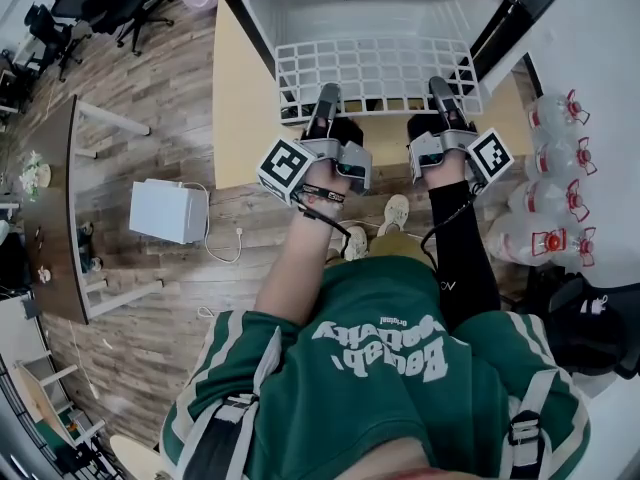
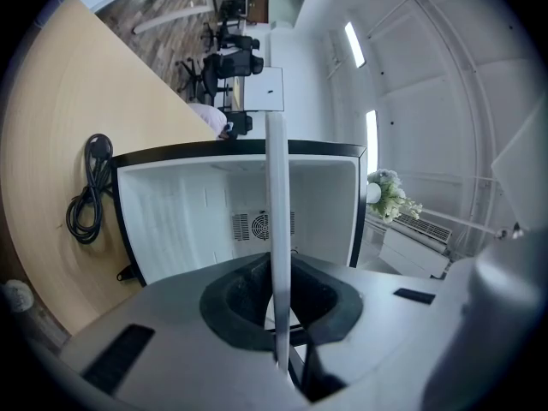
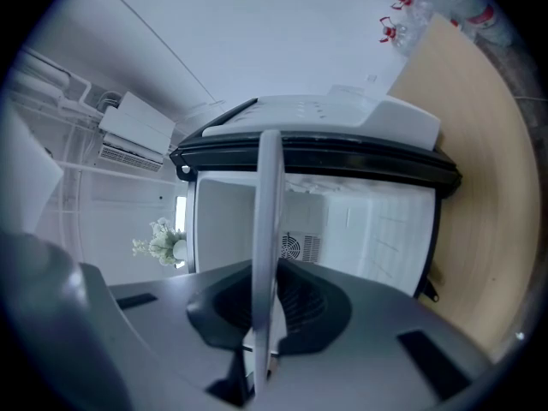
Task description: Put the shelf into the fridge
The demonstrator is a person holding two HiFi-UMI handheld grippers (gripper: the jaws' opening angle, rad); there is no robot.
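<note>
The white wire shelf (image 1: pixel 375 73) lies flat at the mouth of the open fridge (image 1: pixel 380 10), its far part inside the white cavity. My left gripper (image 1: pixel 325 100) is shut on the shelf's near edge at the left. My right gripper (image 1: pixel 443 92) is shut on the same edge at the right. In the left gripper view the shelf (image 2: pixel 276 221) shows edge-on as a white bar clamped in my left gripper (image 2: pixel 279 315), with the fridge (image 2: pixel 184 221) behind it. The right gripper view shows the same: the shelf (image 3: pixel 266 229) pinched in my right gripper (image 3: pixel 261 319), facing the fridge (image 3: pixel 377 225).
The fridge stands on a light wooden table (image 1: pixel 238 98), door (image 1: pixel 522 16) swung open at the right. A black cable (image 2: pixel 89 192) lies coiled on the table left of the fridge. Water bottles (image 1: pixel 555 163) stand at the right; a white box (image 1: pixel 167 211) sits on the floor at the left.
</note>
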